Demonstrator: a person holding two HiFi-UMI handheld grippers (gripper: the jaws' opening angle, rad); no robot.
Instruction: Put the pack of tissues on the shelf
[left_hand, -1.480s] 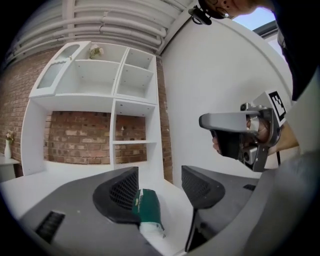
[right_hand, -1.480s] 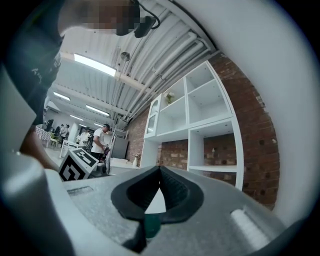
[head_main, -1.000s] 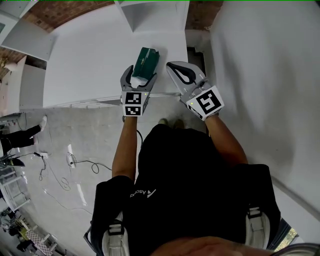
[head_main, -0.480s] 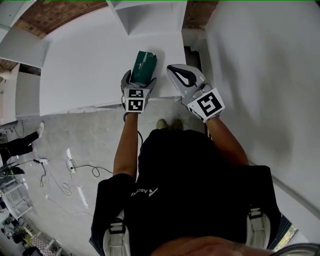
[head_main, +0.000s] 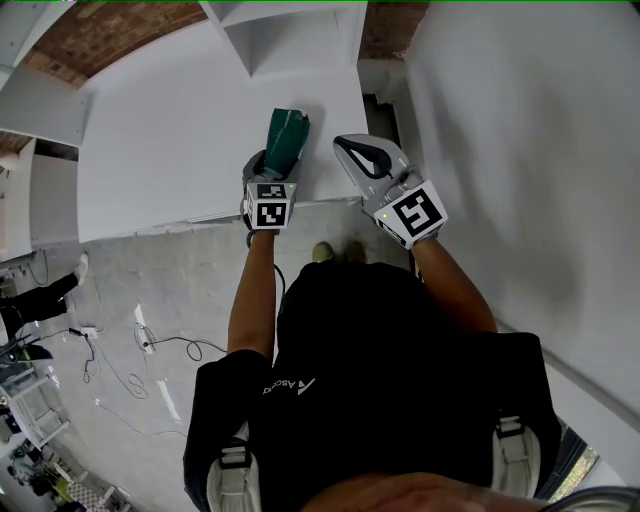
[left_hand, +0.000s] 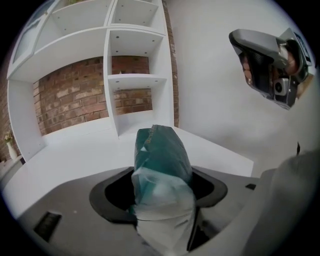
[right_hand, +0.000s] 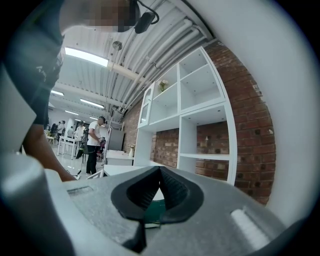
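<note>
The green pack of tissues (head_main: 286, 138) lies on the white shelf top (head_main: 170, 130), near its front right corner. Its pale near end sits between the jaws of my left gripper (head_main: 273, 168). In the left gripper view the pack (left_hand: 162, 160) fills the gap and both jaws touch it; they have just been closing on it. My right gripper (head_main: 347, 147) hovers just right of the pack, shut with nothing in it. In the right gripper view its tips (right_hand: 159, 172) meet, and a strip of the green pack (right_hand: 152, 212) shows below them.
A white shelf unit (left_hand: 131, 75) with open compartments stands at the back of the shelf top against a brick wall (left_hand: 75, 100). A white wall (head_main: 520, 120) rises on the right. Cables (head_main: 150, 330) lie on the grey floor; people (right_hand: 94, 145) stand far off.
My left gripper has sunk with the pack from above the shelf top down onto it. The pack now looks narrower from above. The right gripper has stayed put.
</note>
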